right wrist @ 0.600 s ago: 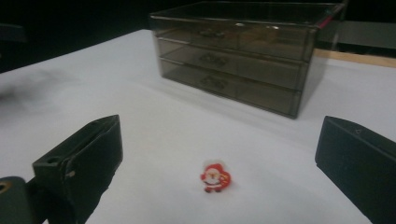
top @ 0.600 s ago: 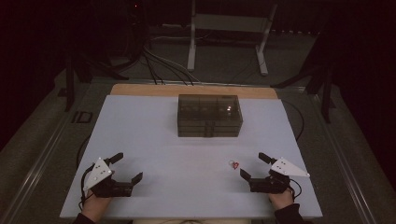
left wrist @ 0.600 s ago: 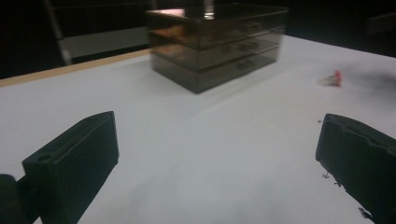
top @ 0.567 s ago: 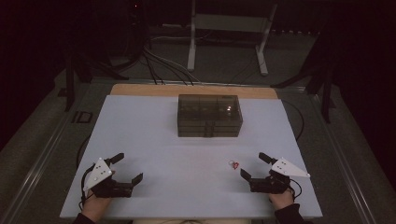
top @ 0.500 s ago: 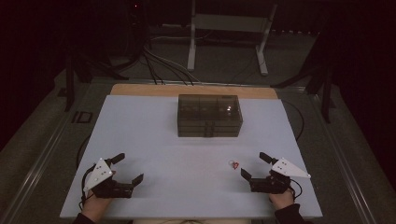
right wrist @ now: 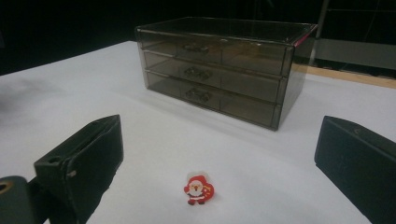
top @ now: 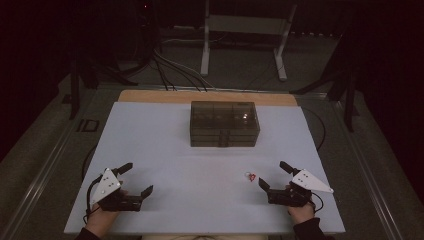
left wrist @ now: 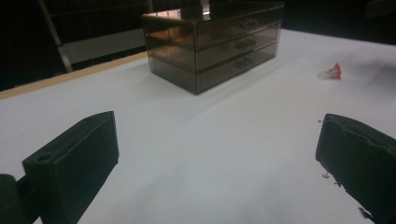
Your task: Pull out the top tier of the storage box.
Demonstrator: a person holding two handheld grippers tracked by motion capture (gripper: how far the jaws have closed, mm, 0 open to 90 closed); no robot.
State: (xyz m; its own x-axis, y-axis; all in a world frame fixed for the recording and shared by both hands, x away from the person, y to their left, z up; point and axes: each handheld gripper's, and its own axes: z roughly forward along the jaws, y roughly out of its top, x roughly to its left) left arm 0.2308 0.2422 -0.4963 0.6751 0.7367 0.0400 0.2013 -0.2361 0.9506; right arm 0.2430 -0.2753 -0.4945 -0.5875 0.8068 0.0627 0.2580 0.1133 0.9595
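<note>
Both grippers resting wide open on white table, small Santa figure lying just ahead of the right one.

High view: right gripper [top: 274, 175] sitting near-right, jaws spread, gripping nothing; Santa figure [top: 251, 176] lying just beside its left jaw tip, apart; left gripper [top: 136, 178] also spread, empty, well apart. Figure too small here to read. Left gripper view: figure [left wrist: 333, 71] showing as a red-white blur far right, beyond the jaws. Right gripper view: figure [right wrist: 198, 188] lying flat between the jaws, untouched; red suit, white trim, sack; drawer box [right wrist: 219, 67] standing behind; jaw bases cut off.
</note>
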